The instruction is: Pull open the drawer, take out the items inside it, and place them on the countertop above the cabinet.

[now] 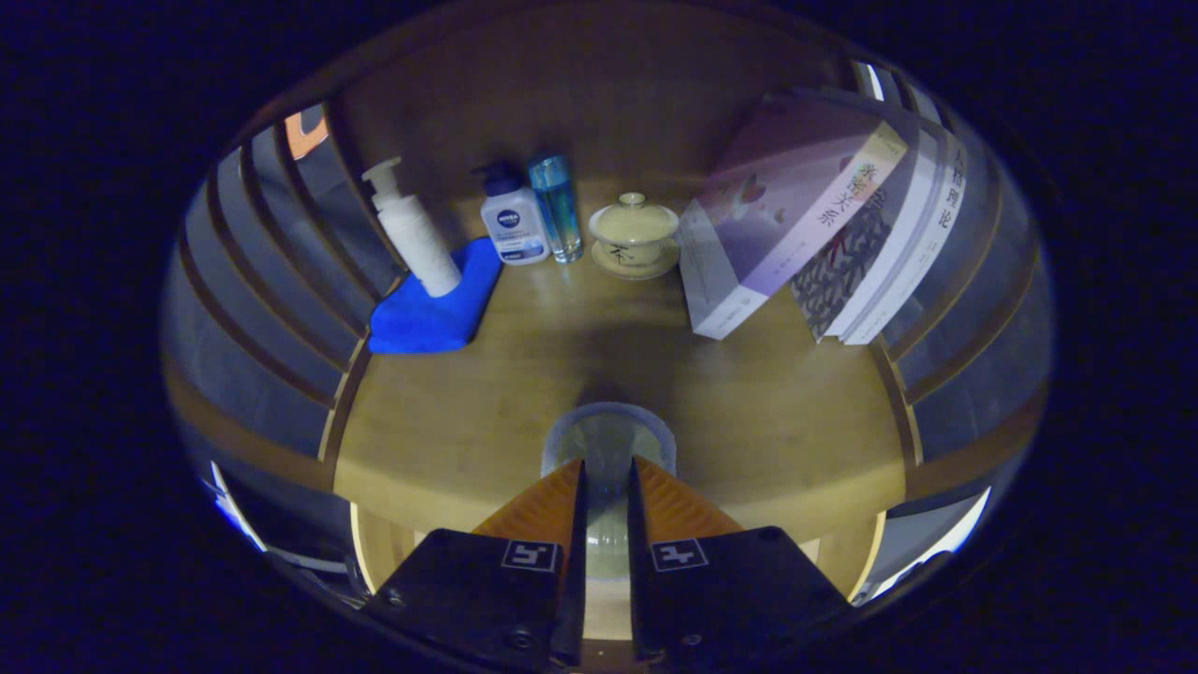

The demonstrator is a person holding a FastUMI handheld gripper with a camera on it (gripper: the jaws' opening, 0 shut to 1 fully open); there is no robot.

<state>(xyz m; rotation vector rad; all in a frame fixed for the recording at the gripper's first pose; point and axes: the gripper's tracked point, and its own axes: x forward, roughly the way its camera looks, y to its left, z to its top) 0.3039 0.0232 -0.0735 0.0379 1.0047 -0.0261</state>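
- Glass cup (608,440), clear and round, sits pinched between the two fingers of the gripper (606,477), which are drawn close together on it, one on each side of its wall; the cup's rim pokes out just ahead of the fingertips.
- Seen from the gripper view, the cup hangs low over the near part of the wooden countertop (767,412), at about six o'clock on its surface. Whether its base touches the wood cannot be told.
- Across the countertop, at about eleven o'clock from the cup, a white pump bottle (412,234) stands on a blue cloth (426,309).
- Just beside that, nearer twelve o'clock, stand a white lotion bottle with a dark pump (512,220) and a slim blue bottle (557,211), touching or nearly so.
- At twelve o'clock, a pale lidded tea bowl on its saucer (634,234).
- At about one to two o'clock, a few books (814,215) lean together, tilted against the slatted side.
- My judgement: this item looks already taken out and brought up to the top, so the step in hand is setting it down and letting go.
- What else the drawer holds cannot be judged from this view.
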